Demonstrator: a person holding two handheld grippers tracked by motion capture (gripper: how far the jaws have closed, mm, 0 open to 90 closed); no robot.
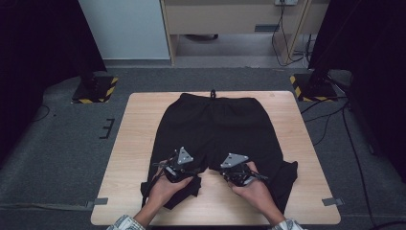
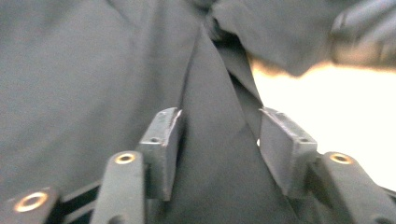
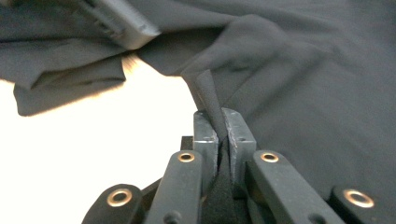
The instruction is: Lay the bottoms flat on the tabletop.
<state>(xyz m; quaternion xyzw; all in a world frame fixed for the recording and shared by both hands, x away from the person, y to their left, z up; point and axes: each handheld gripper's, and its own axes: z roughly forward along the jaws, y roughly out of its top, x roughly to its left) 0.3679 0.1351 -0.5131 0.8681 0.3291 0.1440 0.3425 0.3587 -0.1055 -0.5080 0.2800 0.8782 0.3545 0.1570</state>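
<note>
Black trousers (image 1: 215, 127) lie flat on the wooden table (image 1: 139, 124), waistband at the far edge, legs toward me. My left gripper (image 1: 191, 171) sits on the inner edge of the left leg. In the left gripper view its jaws stand apart around a ridge of black cloth (image 2: 219, 154), so the left gripper (image 2: 219, 144) is open. My right gripper (image 1: 229, 175) rests at the inner edge of the right leg. In the right gripper view the right gripper (image 3: 223, 126) is shut on a pinched fold of the trousers (image 3: 210, 93).
Bare table wood shows between the two legs (image 1: 210, 187) and along both sides. Crumpled leg ends lie near the front edge (image 1: 184, 191). Black stands with yellow-striped bases (image 1: 93, 88) (image 1: 311, 86) sit on the floor beyond the table, with cables (image 1: 330, 124) at the right.
</note>
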